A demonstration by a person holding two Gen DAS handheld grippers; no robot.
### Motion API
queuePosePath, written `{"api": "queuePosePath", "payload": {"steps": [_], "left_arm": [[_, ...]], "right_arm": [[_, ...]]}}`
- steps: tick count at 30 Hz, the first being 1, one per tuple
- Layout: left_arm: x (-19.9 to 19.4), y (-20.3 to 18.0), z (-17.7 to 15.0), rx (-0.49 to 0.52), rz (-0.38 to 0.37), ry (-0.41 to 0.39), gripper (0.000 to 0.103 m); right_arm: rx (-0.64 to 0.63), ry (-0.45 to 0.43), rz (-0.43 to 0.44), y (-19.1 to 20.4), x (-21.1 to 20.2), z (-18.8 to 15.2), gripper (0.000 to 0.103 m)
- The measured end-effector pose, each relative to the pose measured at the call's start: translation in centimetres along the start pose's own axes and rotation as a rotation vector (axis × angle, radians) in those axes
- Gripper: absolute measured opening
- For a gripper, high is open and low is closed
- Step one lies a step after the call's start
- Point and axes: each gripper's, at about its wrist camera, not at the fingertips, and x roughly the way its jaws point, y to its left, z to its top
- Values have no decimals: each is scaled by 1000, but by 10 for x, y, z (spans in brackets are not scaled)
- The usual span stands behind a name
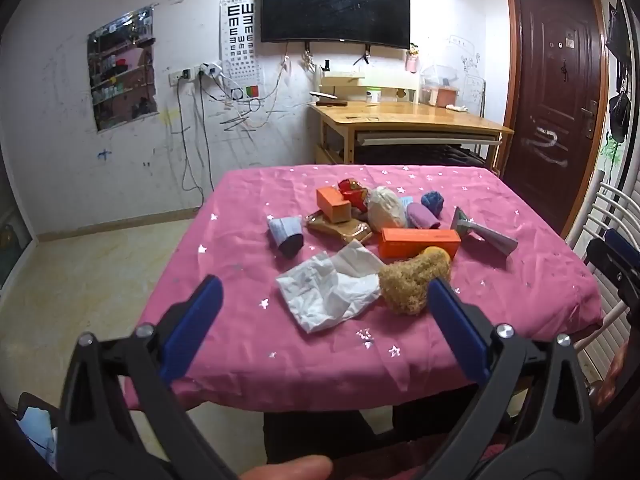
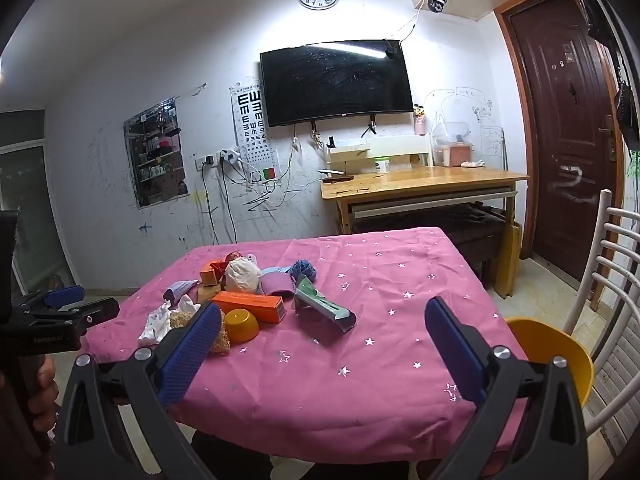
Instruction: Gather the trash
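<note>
Both claws are being held released: left gripper [image 1: 324,300] over tissue [image 1: 332,292], trash pile at 12 o'clock; right gripper [image 2: 324,328] empty.

Left gripper [image 1: 324,298]: jaws wide open, nothing between the blue pads, tipped down a bit.
Right gripper [image 2: 322,322]: jaws wide open too, nothing held, pointing a little down.
Left hand [image 2: 40,392]: seen at the edge of the right camera view, wrapped around its gripper's handle.
Thumb [image 1: 288,468]: peeks in at the bottom, below the left gripper.
</note>
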Motion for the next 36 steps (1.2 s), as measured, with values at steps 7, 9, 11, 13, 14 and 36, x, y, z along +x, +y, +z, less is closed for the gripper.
{"api": "queuePosePath", "payload": {"steps": [7, 9, 11, 13, 14, 36], "left_arm": [[0, 0, 0, -2, 0, 2, 98], [0, 0, 0, -2, -1, 2, 98], [0, 0, 0, -1, 0, 2, 98], [0, 0, 0, -2, -1, 2, 98], [0, 0, 0, -2, 0, 2, 98], [0, 0, 0, -3, -1, 4, 98]], "right_arm": [[0, 2, -2, 0, -1, 0, 95], [-2, 3, -2, 1, 0, 0, 95], [1, 3, 0, 0, -1, 0, 96], [-1, 2, -2, 1, -1, 0, 96], [-1, 2, -2, 1, -1, 0, 96], [-3, 1, -3, 0, -2, 0, 95]]}}
